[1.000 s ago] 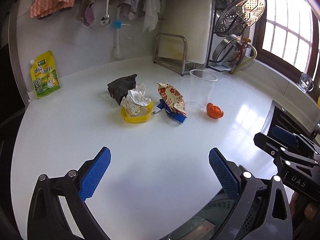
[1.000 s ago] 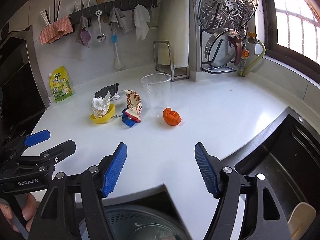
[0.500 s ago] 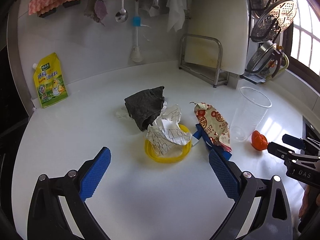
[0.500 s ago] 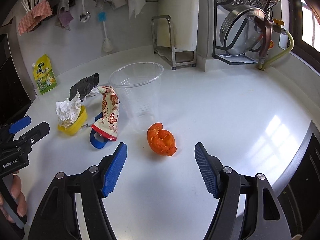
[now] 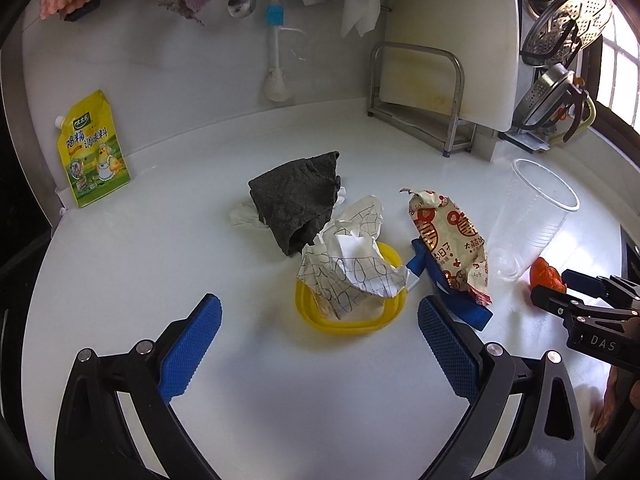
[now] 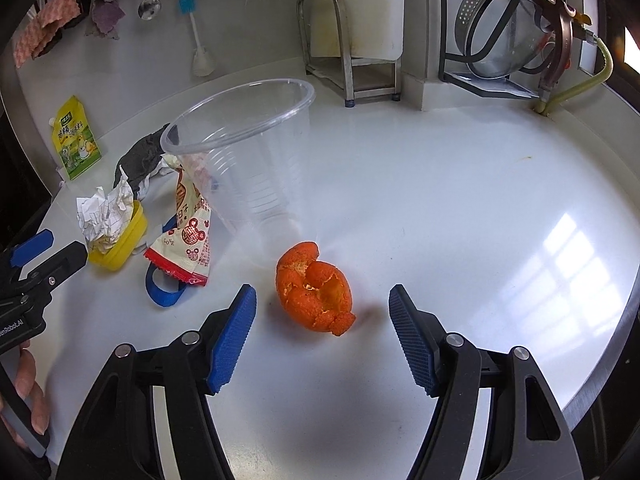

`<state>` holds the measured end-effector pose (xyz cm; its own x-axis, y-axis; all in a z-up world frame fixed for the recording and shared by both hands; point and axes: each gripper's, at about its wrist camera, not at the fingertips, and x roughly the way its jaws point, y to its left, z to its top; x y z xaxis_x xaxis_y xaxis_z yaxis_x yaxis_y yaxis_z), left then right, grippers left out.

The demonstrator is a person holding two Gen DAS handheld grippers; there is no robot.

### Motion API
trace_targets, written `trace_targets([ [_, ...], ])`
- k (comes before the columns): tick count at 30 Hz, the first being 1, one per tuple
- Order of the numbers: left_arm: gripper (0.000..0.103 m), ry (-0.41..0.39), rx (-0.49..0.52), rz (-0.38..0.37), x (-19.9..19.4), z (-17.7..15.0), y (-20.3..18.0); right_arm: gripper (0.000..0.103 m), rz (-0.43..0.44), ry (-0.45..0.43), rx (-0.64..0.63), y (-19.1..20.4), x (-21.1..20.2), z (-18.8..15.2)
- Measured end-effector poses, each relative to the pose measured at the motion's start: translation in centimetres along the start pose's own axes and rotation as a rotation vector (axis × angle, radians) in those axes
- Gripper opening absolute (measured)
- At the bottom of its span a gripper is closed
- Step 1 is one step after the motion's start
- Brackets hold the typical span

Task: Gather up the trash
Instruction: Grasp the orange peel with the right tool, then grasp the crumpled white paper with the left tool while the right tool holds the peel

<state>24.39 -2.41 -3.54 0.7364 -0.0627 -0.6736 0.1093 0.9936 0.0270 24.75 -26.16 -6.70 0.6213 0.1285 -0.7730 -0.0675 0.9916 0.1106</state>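
Note:
Trash lies clustered on the white counter. An orange peel (image 6: pixel 316 290) sits just ahead of my right gripper (image 6: pixel 322 312), whose blue pads stand open on either side of it without touching. Crumpled checked paper (image 5: pixel 352 268) rests in a yellow lid (image 5: pixel 348 320), right in front of my open left gripper (image 5: pixel 320 320). Beside it a red-and-cream snack wrapper (image 5: pixel 452 248) lies over a blue plastic piece (image 5: pixel 460 304). A clear plastic cup (image 6: pixel 248 148) stands upright behind the peel. A dark grey rag (image 5: pixel 298 204) sits behind the lid.
A yellow seasoning pouch (image 5: pixel 94 152) leans on the back wall at left. A metal rack with a white cutting board (image 5: pixel 436 92) and a pot-lid stand (image 6: pixel 508 32) line the back. Cloths, a spoon and a brush hang above. A dark sink edge (image 6: pixel 612 360) borders the right.
Both grippers moved forward and down toward the trash. The orange peel now lies between the right pads' tips; the yellow lid with paper is closer to the left gripper.

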Motion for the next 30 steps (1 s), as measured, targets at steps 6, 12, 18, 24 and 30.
trace_targets([
  [6,0.097,0.021,-0.009,-0.011,0.3,0.3,-0.3,0.035,0.037,0.014,-0.009,0.3,0.2,0.0],
  [12,0.097,0.001,0.018,0.014,0.0,0.7,-0.8,0.025,0.044,-0.032,0.009,-0.1,-1.0,-0.2],
  [18,0.097,-0.003,0.018,0.072,1.1,2.0,-1.0,0.025,0.089,-0.014,0.056,-1.2,-1.0,-0.3],
  [24,0.096,0.007,0.02,0.121,2.8,2.6,-1.5,0.025,0.109,-0.025,0.082,-1.9,-1.3,-0.1],
  [30,0.067,0.028,0.042,0.136,3.9,2.6,-1.8,0.025,0.118,-0.031,0.089,-2.1,-1.4,-0.1],
])
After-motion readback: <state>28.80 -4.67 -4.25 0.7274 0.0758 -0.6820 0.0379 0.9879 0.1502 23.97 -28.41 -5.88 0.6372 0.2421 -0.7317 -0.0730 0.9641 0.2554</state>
